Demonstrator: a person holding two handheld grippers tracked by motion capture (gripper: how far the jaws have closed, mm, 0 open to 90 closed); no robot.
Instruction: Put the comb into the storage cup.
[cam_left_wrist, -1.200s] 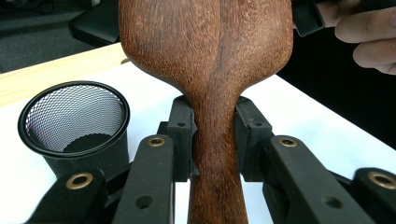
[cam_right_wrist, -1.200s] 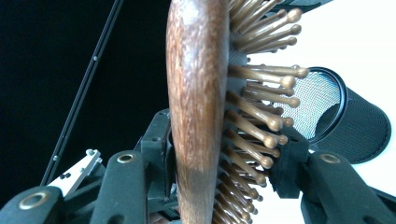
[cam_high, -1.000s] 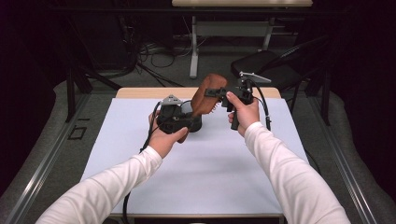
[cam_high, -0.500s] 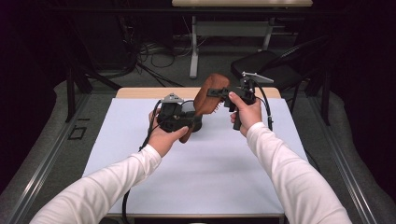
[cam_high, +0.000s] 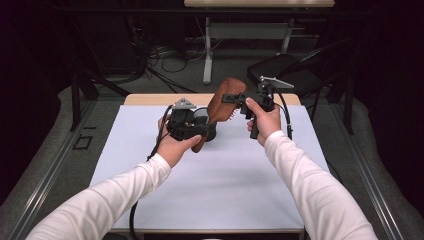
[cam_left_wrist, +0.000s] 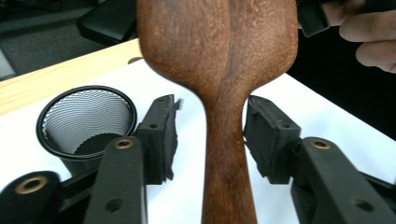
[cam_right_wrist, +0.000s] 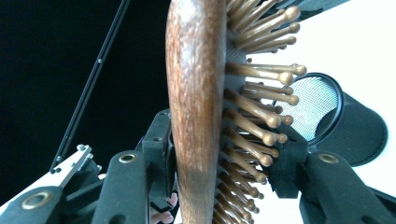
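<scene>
The right claw (cam_high: 235, 98) is clamping the head of a wooden paddle hairbrush (cam_high: 220, 106), lifted above the white surface (cam_high: 240, 190) toward 12 o'clock. The left claw (cam_left_wrist: 210, 137) is gaping around its handle, beside a black mesh cup (cam_left_wrist: 86, 122).

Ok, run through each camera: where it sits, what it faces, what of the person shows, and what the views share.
High view: above the person's side, facing forward and down on the white-topped table; both white sleeves and hands show.
Left gripper view: on the left claw, facing the brown wooden hairbrush handle; fingers of the other hand show.
Right gripper view: on the right claw, clamping the brush head.
Shared: hairbrush and black mesh cup.
</scene>
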